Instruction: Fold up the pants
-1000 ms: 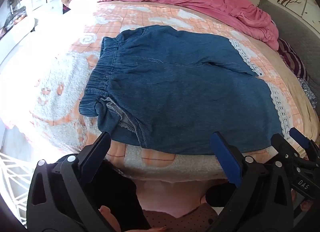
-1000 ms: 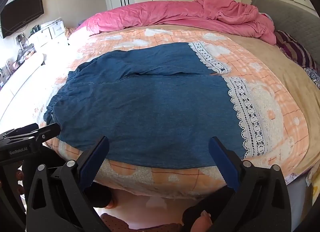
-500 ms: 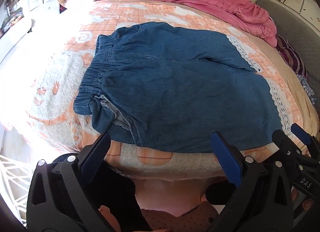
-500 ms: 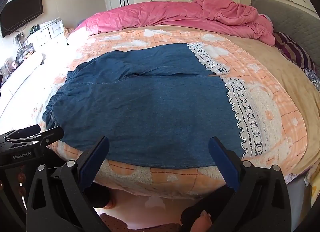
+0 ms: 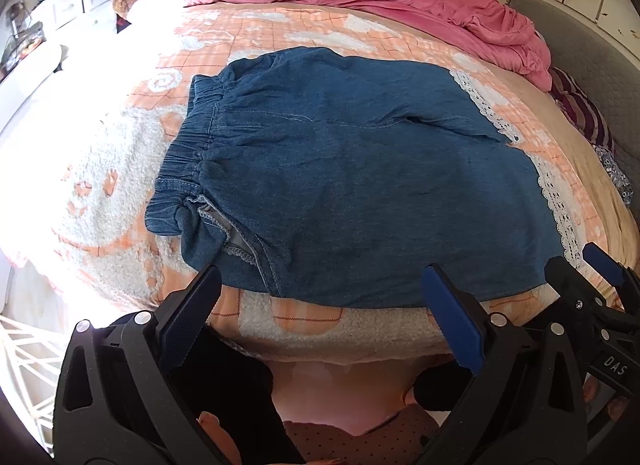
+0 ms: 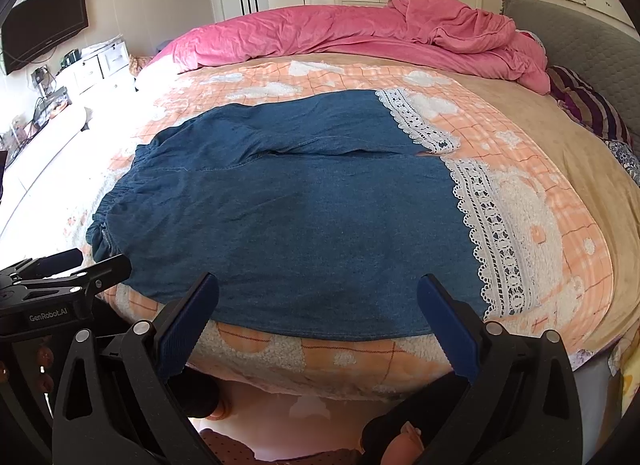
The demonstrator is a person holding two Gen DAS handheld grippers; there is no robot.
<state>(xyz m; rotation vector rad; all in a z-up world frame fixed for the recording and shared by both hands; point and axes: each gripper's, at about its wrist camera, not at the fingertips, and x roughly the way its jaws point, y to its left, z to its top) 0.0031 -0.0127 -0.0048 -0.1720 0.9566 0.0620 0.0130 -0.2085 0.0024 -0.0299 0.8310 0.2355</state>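
Note:
Blue denim pants with white lace hems lie flat on the bed, elastic waistband to the left, legs to the right. They also show in the right wrist view, with the lace hems at the right. My left gripper is open and empty, just short of the pants' near edge by the waist. My right gripper is open and empty at the near edge by the leg end. Each gripper shows in the other's view: the right one, the left one.
The bed has an orange and white fleece blanket. A crumpled pink duvet lies along the far side. A grey headboard and striped pillow are at the right. White drawers and a TV stand at the left.
Both grippers have moved a little forward and up toward the pants' near edge; both stay open. The pants have not moved.

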